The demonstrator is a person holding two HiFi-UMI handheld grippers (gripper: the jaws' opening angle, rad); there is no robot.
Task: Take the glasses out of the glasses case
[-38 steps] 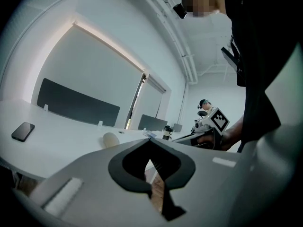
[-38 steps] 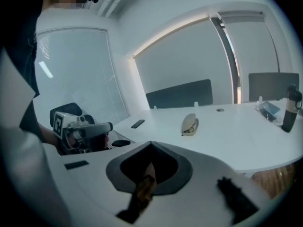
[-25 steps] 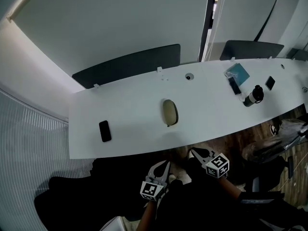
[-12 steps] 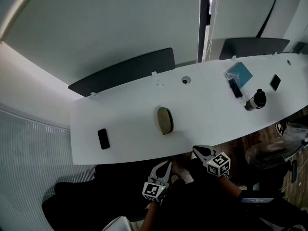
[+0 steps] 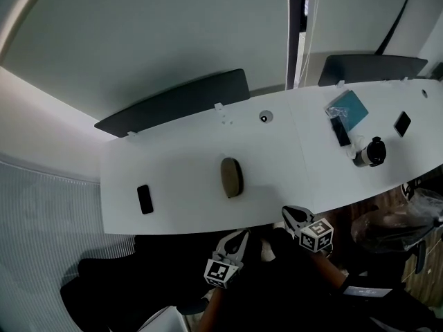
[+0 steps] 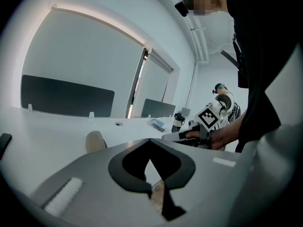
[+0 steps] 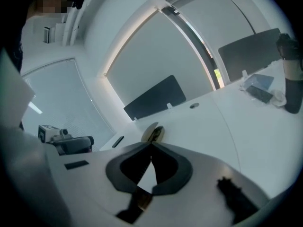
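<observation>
A long white table [image 5: 180,151] with a curved front edge fills the middle of the head view. Two dark panels [image 5: 173,102] stand along its far edge. Below the front edge of the table, over a dark area, the person holds both claws, and neither one touches the table.

The left claw [image 5: 239,236] is clenched. In the left gripper view its two jaws [image 6: 150,141] meet at the tips and nothing is between them. The right claw [image 5: 288,214] is just beside the front edge of the table, and it is clenched and empty too. Its jaws [image 7: 151,144] are closed together in the right gripper view.

The glasses case [image 5: 231,177] is a beige oval with a dark rim. It lies alone near the middle of the table, between the two claws and further in, and it is apart from both of them. In the right gripper view the glasses case [image 7: 152,133] is just beyond the tips of the jaws. I cannot tell whether its lid is fully shut.

Toward the right end of the table there are a dark bottle [image 5: 370,152], a blue flat thing [image 5: 349,107] and a small black phone [image 5: 402,124]. Another black phone [image 5: 145,199] lies near the left end.
</observation>
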